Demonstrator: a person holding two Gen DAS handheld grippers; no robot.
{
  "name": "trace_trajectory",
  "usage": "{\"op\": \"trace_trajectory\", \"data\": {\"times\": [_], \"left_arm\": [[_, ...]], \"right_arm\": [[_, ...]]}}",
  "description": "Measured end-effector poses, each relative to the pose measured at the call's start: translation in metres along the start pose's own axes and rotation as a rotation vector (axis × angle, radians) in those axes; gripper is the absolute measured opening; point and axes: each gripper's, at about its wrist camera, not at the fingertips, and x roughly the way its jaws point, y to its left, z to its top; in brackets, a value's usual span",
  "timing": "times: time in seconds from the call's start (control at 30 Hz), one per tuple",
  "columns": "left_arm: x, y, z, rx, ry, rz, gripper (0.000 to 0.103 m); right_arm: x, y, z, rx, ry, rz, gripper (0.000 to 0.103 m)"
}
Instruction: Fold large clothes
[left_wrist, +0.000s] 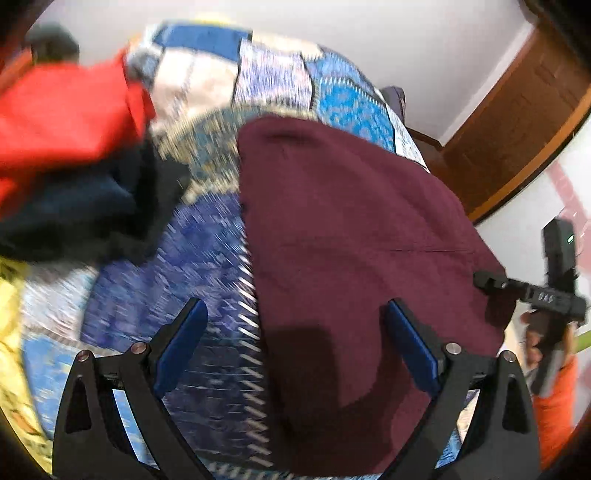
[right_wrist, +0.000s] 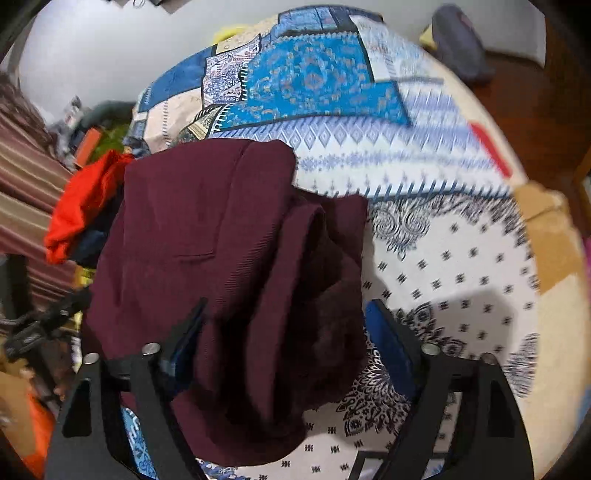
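A maroon garment (left_wrist: 351, 229) lies on a bed covered by a blue and white patterned sheet (left_wrist: 207, 251). My left gripper (left_wrist: 295, 325) is open above the garment's near left edge, with one blue pad (left_wrist: 184, 339) over the sheet and the other over the cloth. In the right wrist view the maroon garment (right_wrist: 207, 236) is bunched into thick folds on its right side. My right gripper (right_wrist: 288, 314) is open wide, with those folds lying between its fingers. From the left wrist view the right gripper (left_wrist: 489, 282) shows at the garment's right edge, held by a hand in an orange sleeve (left_wrist: 554, 398).
A red garment (left_wrist: 66, 110) and a dark navy one (left_wrist: 81, 210) are heaped on the bed's left. Yellow cloth (left_wrist: 11, 325) lies at the near left. A wooden door (left_wrist: 517, 125) stands beyond the bed. A grey cushion (right_wrist: 458, 44) and cardboard (right_wrist: 554, 236) sit at the bed's right edge.
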Motion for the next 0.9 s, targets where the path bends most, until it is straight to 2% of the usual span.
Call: {"op": "trace_trajectory", "data": {"times": [0.13,0.27,0.43,0.63,0.77,0.9], "left_arm": [[0.017,0.013,0.002,-0.081,0.047,-0.122,0.097],[0.033,0.022,0.006,-0.152,0.101,-0.216,0.097],[0.052,0.026,0.016,-0.203,0.151,-0.274,0.098],[0.066,0.016,0.026,-0.189,0.187,-0.293,0.098],[0.071,0.010,0.029,-0.204,0.200,-0.328,0.097],[0.068,0.011,0.026,-0.186,0.188,-0.327,0.083]], "right_arm": [[0.010,-0.016,0.001,0.044,0.029,0.085,0.099],[0.024,-0.022,0.005,0.064,0.085,0.167,0.100],[0.042,-0.024,0.014,0.095,0.159,0.269,0.103],[0.044,-0.022,0.017,0.099,0.183,0.312,0.103],[0.034,-0.019,0.013,0.096,0.176,0.319,0.088],[0.024,-0.017,0.012,0.101,0.159,0.304,0.069]]}}
